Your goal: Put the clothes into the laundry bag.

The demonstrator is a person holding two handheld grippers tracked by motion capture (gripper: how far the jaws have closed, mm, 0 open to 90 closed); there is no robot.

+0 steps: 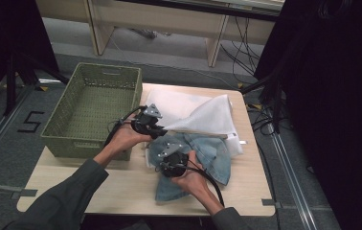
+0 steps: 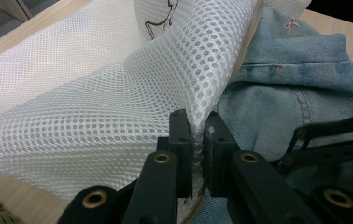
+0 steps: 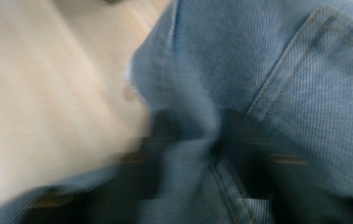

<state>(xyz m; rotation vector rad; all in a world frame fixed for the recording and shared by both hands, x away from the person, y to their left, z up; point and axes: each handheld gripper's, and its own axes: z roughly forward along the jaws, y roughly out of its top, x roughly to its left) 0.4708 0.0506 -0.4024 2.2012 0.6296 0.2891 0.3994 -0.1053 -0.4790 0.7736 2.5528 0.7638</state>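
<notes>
Pale wood makes up the table (image 1: 121, 182) I work at, with grey floor around it and dark curtains at nine and three o'clock. At about ten o'clock from my hands sits an olive-green perforated basket (image 1: 90, 108), its near wall at the table's left edge.

My left gripper (image 1: 162, 128) is just right of the basket. Its jaws are pinched tight on the edge of a white mesh laundry bag (image 1: 203, 117). In the left gripper view the bag (image 2: 95, 107) shows a fine honeycomb weave, rising in a fold from the jaws toward twelve o'clock, with a thin seam along its rim and a dark squiggle printed near the top. The bag spreads across the table's far half, from the basket's right wall toward two o'clock.

Below and right of it lies a light blue denim garment (image 1: 203, 158), faded, crumpled, with its lower part reaching toward six o'clock. Its stitched seams and a small pink mark near the collar show in the left gripper view (image 2: 296, 93).

My right gripper (image 1: 168, 155) rests on the denim's left part. In the right gripper view a ridge of denim (image 3: 188, 163) sits between the blurred jaws; I cannot tell whether the pads press it.
</notes>
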